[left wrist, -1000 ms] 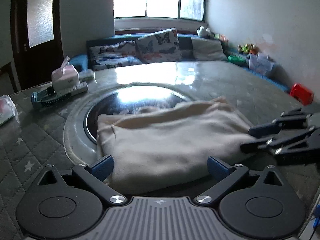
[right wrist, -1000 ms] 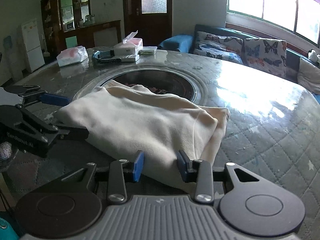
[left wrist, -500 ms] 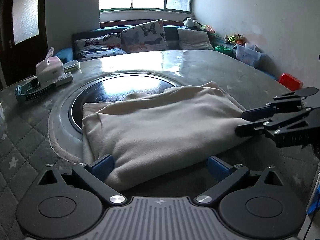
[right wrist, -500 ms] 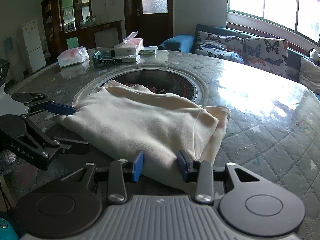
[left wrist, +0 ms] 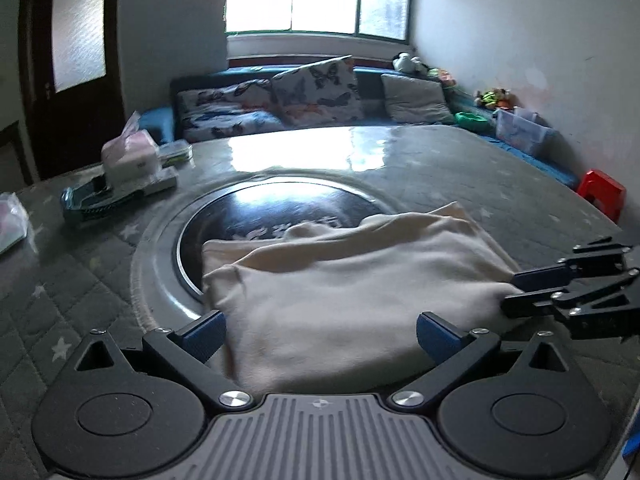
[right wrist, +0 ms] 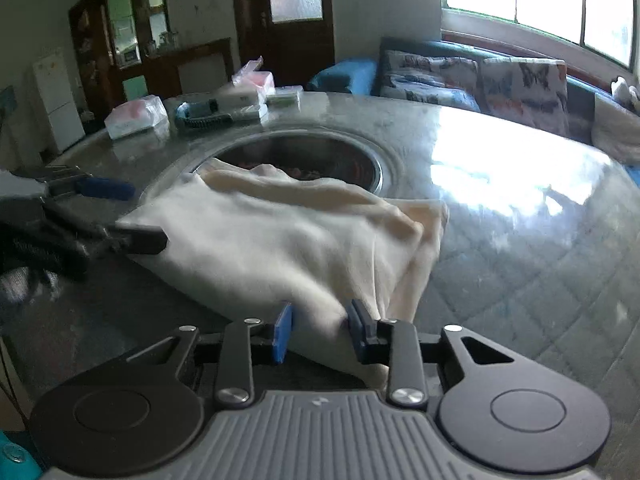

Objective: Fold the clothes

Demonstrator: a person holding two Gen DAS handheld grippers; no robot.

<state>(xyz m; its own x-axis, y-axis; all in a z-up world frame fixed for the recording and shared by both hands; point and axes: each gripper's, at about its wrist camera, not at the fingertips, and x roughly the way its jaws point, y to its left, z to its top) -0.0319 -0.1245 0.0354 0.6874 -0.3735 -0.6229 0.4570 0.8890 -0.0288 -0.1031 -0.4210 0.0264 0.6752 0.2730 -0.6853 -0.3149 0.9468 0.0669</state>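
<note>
While I watched from far away, the cloth (left wrist: pixel 352 300) lay folded on the table (left wrist: pixel 460 168), its far edge hanging over the dark round plate (left wrist: pixel 288 208) in the middle.

My left tongs (left wrist: pixel 320 330) were wide open, one finger on each side of the cloth's near edge, holding nothing. My right tongs (right wrist: pixel 319 330) were partly closed with a bunch of cloth between the fingers. I could not tell if they truly pinched it or only sat around it.

I thought a few things could go wrong. If the right tongs pulled alone, the cloth could drag sideways and the neat fold would come undone. If their grip was weak, the cloth could slip out and flop down. If the left tongs closed too low, they might grab only the top layer and leave the rest behind. The shiny plate looked slippery, so the whole pile might slide across it.
</note>
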